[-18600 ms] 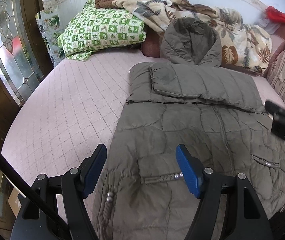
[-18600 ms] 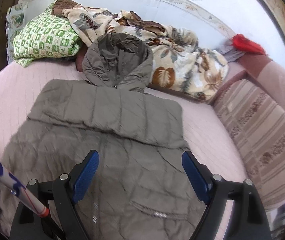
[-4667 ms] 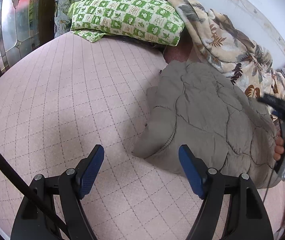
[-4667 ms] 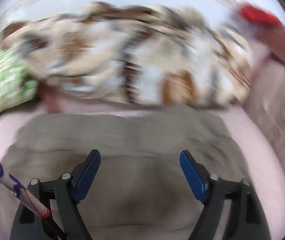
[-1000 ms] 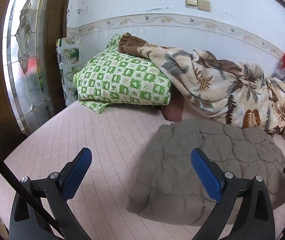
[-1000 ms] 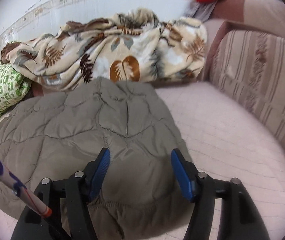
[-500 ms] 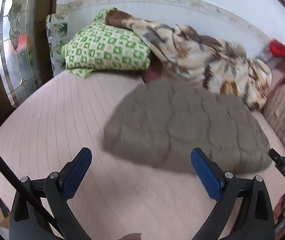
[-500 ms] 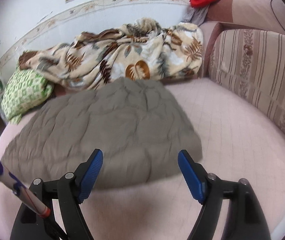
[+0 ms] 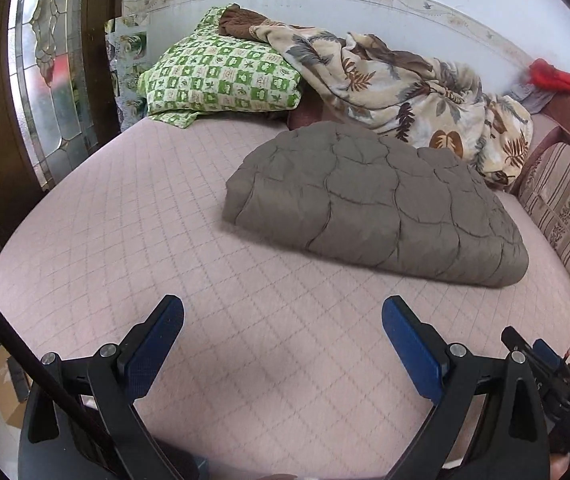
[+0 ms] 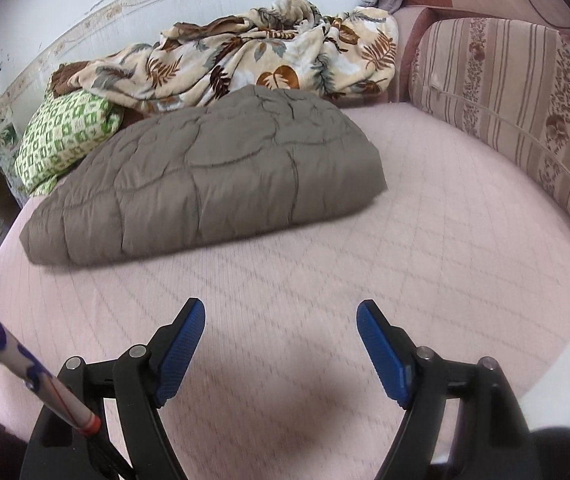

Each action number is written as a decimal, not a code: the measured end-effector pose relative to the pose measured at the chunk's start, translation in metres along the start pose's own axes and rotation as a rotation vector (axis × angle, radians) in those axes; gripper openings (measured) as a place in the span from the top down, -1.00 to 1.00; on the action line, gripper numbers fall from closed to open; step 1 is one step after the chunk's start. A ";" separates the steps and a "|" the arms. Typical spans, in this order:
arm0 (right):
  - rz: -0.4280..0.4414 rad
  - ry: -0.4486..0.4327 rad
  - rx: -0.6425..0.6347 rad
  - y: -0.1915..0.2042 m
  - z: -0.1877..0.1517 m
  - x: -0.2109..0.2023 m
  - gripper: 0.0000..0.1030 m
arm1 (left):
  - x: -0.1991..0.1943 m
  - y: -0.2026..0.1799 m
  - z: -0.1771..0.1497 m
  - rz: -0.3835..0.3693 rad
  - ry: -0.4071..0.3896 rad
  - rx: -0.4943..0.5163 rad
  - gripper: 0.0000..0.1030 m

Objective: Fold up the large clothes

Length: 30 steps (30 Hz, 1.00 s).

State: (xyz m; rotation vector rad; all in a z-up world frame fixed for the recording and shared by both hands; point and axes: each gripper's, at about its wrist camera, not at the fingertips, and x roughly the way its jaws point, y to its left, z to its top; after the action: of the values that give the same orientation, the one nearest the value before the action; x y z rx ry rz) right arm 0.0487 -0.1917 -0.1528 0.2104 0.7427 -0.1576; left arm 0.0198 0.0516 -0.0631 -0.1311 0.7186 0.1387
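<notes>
Pink quilted bed cover point(image 9: 157, 216) fills both views; on it lies the folded grey-brown padded coat point(image 9: 377, 208), a thick bundle with its long side running across the bed, just before the leaf-pattern blanket point(image 9: 397, 84). Both the left gripper point(image 9: 283, 330) and right gripper point(image 10: 281, 330) hover spread wide, holding nothing.

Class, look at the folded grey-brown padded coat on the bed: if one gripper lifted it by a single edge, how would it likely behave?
The coat looks puffy and quilted, so probably light for its bulk. It is soft, so it would likely sag and unfold. Its smooth shell may slip between the fingers.
</notes>
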 end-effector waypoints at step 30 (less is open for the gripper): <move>-0.081 -0.022 -0.181 0.026 -0.049 -0.034 -0.64 | -0.026 -0.015 -0.048 -0.025 0.079 0.057 -0.92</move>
State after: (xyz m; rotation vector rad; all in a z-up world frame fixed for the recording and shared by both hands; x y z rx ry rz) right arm -0.0025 -0.1527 -0.1618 0.0067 0.7390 -0.1682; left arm -0.0276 0.0270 -0.0809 -0.0910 0.7991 0.0895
